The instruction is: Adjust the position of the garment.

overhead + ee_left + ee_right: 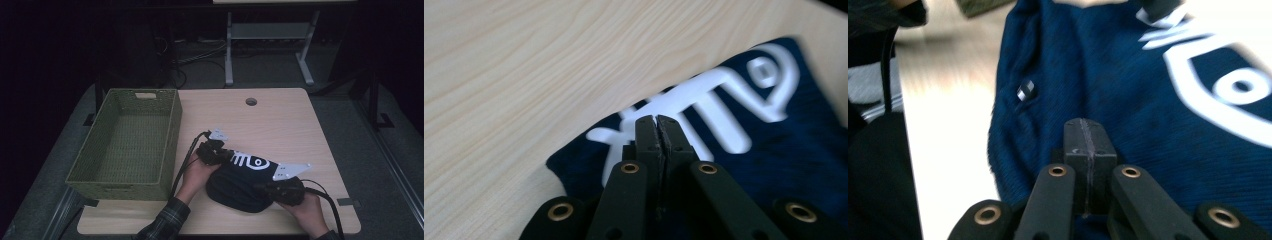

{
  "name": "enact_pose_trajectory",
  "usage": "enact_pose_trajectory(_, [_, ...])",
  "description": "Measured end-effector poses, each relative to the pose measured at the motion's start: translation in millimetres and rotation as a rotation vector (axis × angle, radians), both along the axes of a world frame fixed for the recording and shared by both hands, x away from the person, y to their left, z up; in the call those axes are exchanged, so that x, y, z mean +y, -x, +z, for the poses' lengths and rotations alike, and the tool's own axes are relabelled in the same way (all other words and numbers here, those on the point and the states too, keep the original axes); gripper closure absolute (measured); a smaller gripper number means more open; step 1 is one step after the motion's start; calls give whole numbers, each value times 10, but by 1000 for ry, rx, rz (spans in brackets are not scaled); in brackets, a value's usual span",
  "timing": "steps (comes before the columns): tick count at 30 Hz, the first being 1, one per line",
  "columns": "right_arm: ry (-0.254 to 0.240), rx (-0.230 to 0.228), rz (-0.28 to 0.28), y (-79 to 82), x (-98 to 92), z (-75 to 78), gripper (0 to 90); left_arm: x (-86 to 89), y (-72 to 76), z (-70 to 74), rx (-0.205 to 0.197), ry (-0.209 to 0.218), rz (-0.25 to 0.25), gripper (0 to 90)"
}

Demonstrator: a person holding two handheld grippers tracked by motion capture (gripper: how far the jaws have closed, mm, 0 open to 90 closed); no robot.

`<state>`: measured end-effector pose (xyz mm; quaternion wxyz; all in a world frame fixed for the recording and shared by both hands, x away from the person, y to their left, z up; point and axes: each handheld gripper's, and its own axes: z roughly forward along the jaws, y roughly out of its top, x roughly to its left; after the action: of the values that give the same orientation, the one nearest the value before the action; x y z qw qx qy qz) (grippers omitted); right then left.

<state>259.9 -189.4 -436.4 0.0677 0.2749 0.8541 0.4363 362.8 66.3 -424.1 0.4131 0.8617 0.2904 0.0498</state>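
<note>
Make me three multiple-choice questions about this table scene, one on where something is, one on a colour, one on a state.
1. Where is the basket?
A. at the table's left side
B. at the right edge
C. on the floor

2. What colour is the print on the navy garment?
A. red
B. white
C. yellow

3. How do the jaws of the left hand-held gripper stand?
A. wide open
B. removed
C. shut

Answers: 1 A, the high view shows it left of the garment. 2 B, white lettering shows on the navy cloth. 3 C, its jaws meet with no gap.
</note>
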Motion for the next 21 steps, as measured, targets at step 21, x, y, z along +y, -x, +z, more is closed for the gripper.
enact_pose_trajectory(21, [145, 24, -182, -534, -269, -272, 900, 193, 618, -185, 24, -140, -46, 899])
